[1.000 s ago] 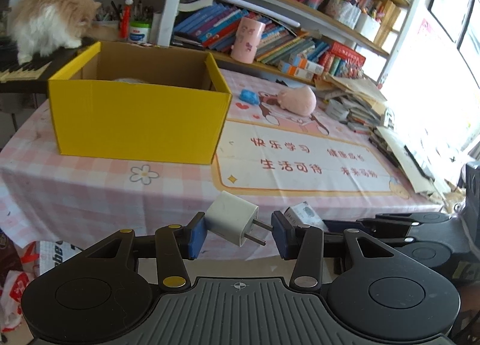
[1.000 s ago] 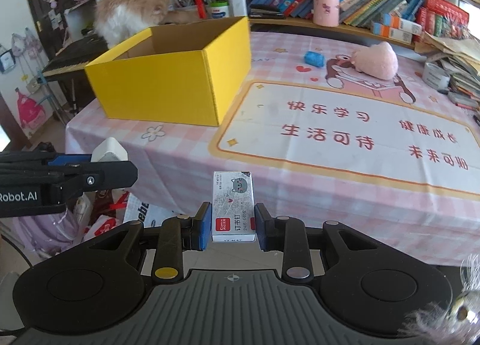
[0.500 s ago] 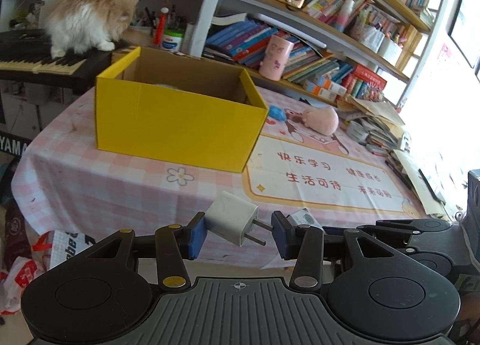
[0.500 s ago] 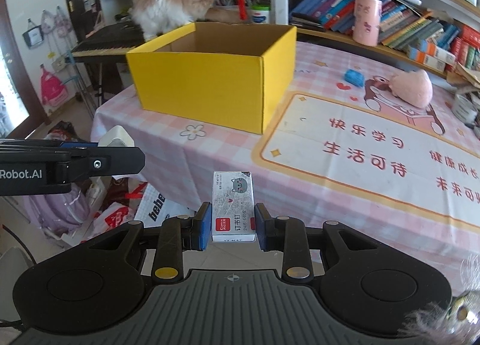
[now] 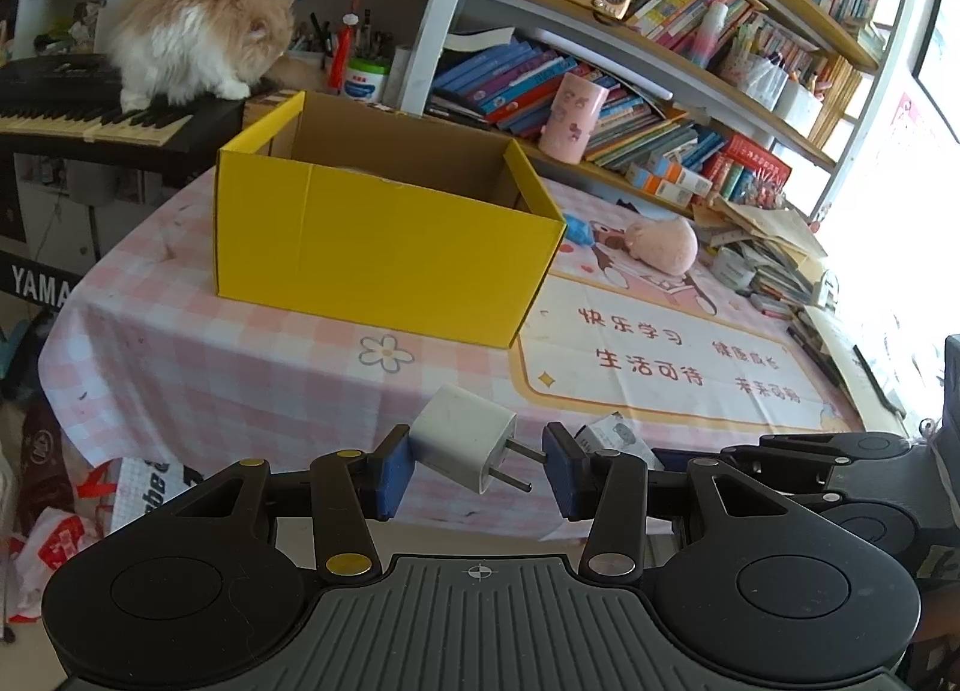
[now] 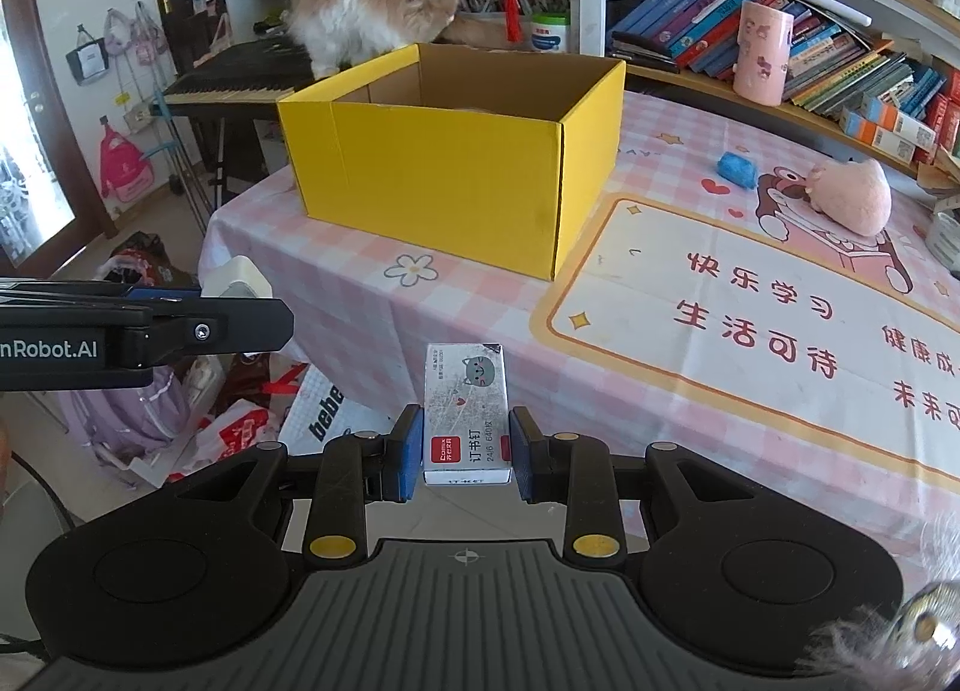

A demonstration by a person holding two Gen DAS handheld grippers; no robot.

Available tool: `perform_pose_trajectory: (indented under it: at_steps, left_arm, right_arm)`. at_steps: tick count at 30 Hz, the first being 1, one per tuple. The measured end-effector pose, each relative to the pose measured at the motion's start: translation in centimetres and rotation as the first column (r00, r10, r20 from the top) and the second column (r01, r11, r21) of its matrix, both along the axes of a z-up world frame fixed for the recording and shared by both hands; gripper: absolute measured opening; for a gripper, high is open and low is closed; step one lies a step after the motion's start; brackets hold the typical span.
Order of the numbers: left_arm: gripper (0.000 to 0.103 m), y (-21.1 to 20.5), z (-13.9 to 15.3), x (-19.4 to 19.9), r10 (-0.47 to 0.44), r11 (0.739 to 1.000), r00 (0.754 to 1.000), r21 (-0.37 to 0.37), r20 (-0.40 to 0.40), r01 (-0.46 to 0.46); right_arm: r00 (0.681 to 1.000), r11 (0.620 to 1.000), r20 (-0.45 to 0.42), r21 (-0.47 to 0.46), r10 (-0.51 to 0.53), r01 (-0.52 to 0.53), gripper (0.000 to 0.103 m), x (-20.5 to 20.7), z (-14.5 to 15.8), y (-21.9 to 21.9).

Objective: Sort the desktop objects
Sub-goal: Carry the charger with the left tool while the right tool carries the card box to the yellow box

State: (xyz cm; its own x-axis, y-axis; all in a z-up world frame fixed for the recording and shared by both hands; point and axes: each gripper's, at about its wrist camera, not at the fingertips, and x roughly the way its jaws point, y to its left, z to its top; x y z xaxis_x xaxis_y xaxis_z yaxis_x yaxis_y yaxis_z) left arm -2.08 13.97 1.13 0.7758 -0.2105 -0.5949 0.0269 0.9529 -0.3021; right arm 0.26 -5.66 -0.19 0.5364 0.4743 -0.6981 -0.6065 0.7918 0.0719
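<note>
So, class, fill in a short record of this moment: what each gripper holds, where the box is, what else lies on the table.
left gripper: holds white charger, prongs against one pad
right gripper: shut on staple box
yellow box: open, on table
also on table: pink plush, blue object
behind box: cat on keyboard

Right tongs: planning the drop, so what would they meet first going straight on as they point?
Probably the tablecloth just before the yellow box; depth is unclear. They hold a staple box.
</note>
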Motion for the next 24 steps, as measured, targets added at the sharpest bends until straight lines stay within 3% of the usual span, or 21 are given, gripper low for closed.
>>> perform_pose_trajectory:
  at_steps: [16,20,24]
  left_arm:
    - [0.045,0.0,-0.2,3.2,-0.017,1.000,1.000,-0.003,-0.002,0.017]
    - [0.045,0.2,0.5,4.5,-0.002,1.000,1.000,0.002,0.024,0.002]
    - [0.045,1.5,2.0,6.2,0.049,0.998,0.997,-0.045,0.058,-0.047]
  right_arm:
    - [0.999,1.000,0.025,0.003,0.021,-0.021,0.027,1.9,1.1,0.7]
    - [0.997,0.999,0.054,0.007,0.052,-0.053,0.027,3.0,2.1,1.3]
    - [0.992,0.995,0.082,0.032,0.093,-0.096,0.027,5.0,3.3,2.3]
